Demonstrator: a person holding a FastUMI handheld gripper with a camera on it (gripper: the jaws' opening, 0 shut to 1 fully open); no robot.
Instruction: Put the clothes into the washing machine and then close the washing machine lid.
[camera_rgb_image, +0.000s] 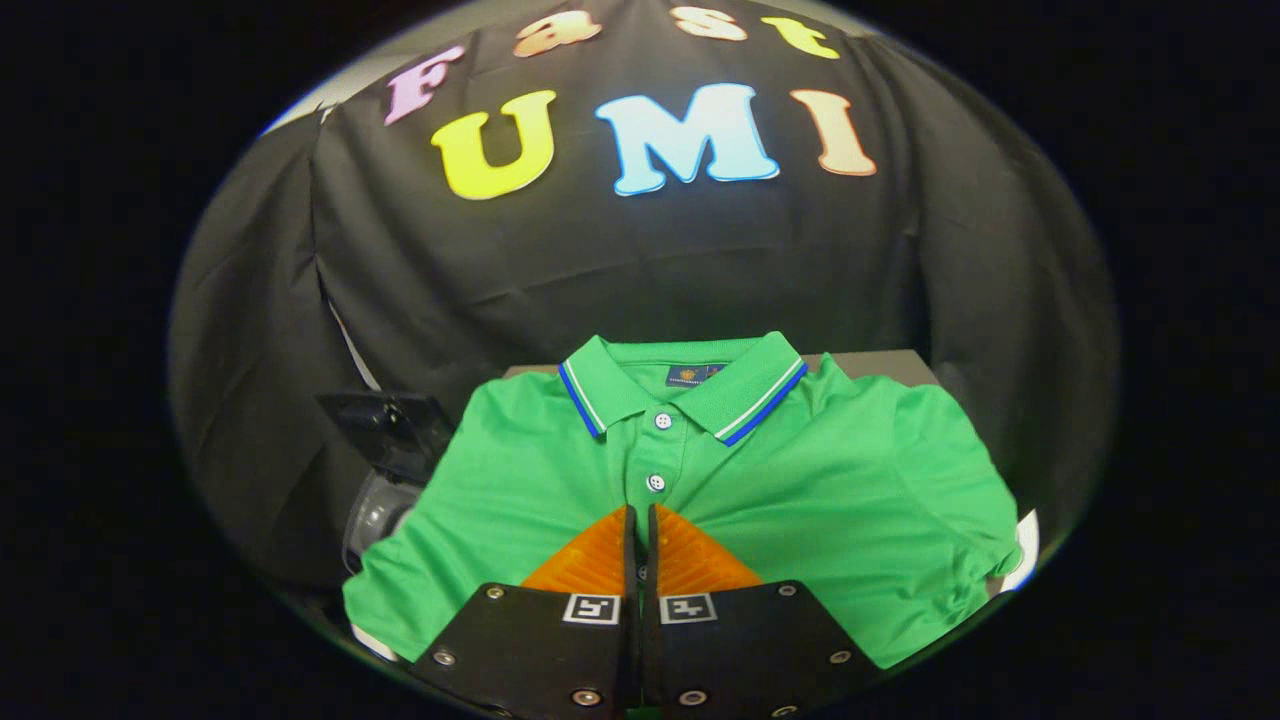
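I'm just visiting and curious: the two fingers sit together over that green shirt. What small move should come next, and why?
Probably lift a little. The gripper has its fingers nearly together on the green polo shirt, just below its buttons, with only a thin gap between them. Whether cloth is pinched there I cannot tell. The shirt lies spread flat, so a small raise would show whether it comes up.

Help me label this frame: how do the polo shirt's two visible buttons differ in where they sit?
The upper button sits just under the collar; the lower button sits further down the placket, just ahead of the gripper, whose fingers are nearly together. Both are small, pale and round, on the green polo shirt.
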